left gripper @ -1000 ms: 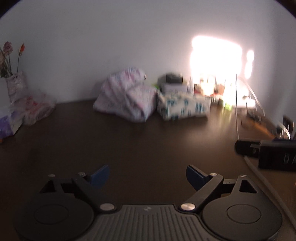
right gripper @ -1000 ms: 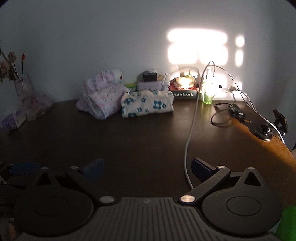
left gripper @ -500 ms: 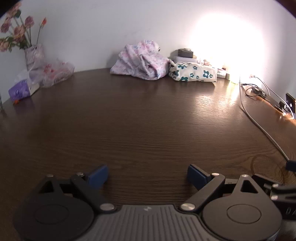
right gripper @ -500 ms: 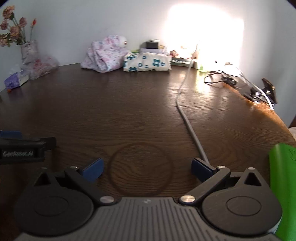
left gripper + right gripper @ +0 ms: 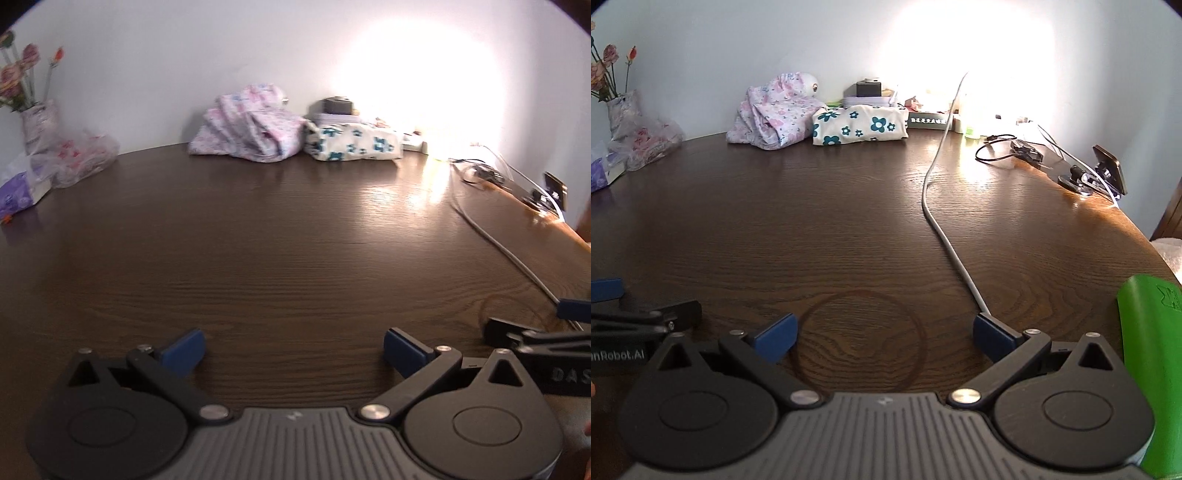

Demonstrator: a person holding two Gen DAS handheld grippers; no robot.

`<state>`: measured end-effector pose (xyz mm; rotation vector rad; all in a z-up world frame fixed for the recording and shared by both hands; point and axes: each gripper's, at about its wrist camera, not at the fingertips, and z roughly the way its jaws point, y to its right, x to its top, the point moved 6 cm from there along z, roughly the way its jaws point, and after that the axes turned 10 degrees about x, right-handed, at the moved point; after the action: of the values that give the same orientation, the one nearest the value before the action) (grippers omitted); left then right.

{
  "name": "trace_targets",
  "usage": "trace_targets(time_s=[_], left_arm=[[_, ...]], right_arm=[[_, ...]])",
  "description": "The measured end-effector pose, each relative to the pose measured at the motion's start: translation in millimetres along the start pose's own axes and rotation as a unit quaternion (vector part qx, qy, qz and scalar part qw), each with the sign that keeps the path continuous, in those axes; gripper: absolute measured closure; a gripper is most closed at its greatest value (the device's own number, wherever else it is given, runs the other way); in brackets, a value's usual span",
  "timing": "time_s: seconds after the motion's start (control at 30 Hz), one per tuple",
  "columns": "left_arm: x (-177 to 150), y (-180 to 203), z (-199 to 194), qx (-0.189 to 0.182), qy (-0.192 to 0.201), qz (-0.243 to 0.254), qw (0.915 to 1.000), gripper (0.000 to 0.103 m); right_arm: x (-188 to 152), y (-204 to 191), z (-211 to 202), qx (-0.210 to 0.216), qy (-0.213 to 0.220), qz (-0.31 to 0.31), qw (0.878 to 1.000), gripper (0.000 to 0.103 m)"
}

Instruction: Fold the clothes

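Observation:
A crumpled pink floral garment [image 5: 251, 127] [image 5: 774, 114] lies at the far edge of the dark wooden table [image 5: 280, 236] [image 5: 820, 221]. Beside it on the right sits a folded white cloth with teal flowers [image 5: 354, 146] [image 5: 858, 125]. My left gripper [image 5: 293, 349] is open and empty, low over the near part of the table. My right gripper [image 5: 884, 336] is open and empty, over a ring stain near the front edge. Both grippers are far from the clothes. Each shows at the side of the other's view.
A grey cable [image 5: 942, 221] [image 5: 495, 236] runs across the table's right half. A vase with flowers and a plastic bag [image 5: 70, 155] [image 5: 639, 136] stand far left. Books, boxes, chargers and a phone stand [image 5: 1104, 171] sit far right. A green object [image 5: 1152, 362] is near right.
The picture has brightened from dark to clear. Both views tilted down toward the table, then the left one rose slightly. Both grippers stayed open.

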<state>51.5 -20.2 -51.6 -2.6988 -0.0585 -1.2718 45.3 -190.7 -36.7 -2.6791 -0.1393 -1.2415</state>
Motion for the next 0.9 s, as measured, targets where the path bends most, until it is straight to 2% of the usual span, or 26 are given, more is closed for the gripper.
trace_targets(time_s=[0.9], left_arm=[[-0.3, -1.8, 0.0, 0.006, -0.002, -0.008, 0.9999, 0.000]], right_arm=[[-0.1, -3.4, 1.3, 0.004, 0.000, 0.000, 1.000, 0.001]])
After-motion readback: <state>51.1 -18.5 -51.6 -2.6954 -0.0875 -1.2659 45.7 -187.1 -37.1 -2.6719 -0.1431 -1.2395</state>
